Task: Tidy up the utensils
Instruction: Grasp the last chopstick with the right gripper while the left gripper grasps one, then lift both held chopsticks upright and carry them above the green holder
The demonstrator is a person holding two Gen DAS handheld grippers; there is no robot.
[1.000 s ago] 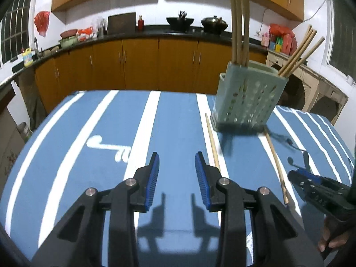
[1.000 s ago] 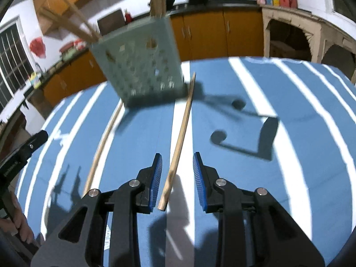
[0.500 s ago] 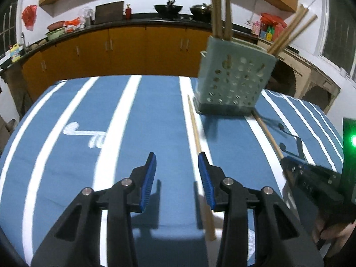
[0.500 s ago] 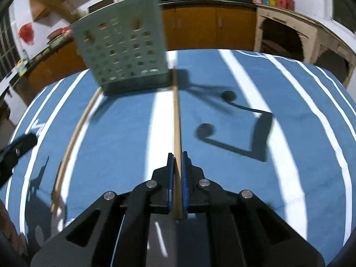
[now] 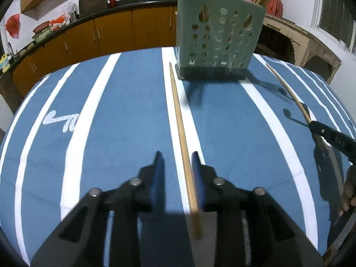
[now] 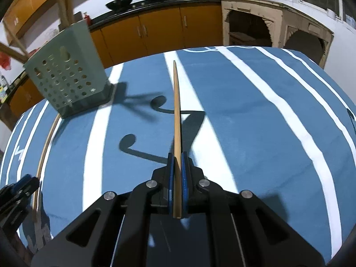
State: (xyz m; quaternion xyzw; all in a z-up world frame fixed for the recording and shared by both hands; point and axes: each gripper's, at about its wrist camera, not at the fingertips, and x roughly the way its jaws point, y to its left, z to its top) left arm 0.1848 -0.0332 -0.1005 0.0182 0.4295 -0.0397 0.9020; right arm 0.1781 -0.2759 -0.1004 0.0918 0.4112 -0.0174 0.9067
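Note:
A pale green perforated utensil holder (image 5: pixel 219 37) with several wooden chopsticks in it stands on the blue striped tablecloth (image 5: pixel 124 120); it also shows in the right wrist view (image 6: pixel 69 82). My left gripper (image 5: pixel 176 160) is open, its jaws either side of a wooden chopstick (image 5: pixel 179 115) that lies on the cloth. My right gripper (image 6: pixel 176 158) is shut on a second wooden chopstick (image 6: pixel 176 111) and holds it lifted above the cloth, tip pointing away. That chopstick (image 5: pixel 289 93) and the right gripper (image 5: pixel 333 136) also show at the right of the left wrist view.
The table sits in a kitchen with orange cabinets (image 5: pixel 115 33) and a dark counter behind. A beige stand (image 6: pixel 278 26) is beyond the table's right side. The left gripper's tip (image 6: pixel 17 189) shows at the left edge of the right wrist view.
My right gripper shut on its chopstick and lifted it off the cloth. My left gripper moved right and forward and now straddles the other chopstick.

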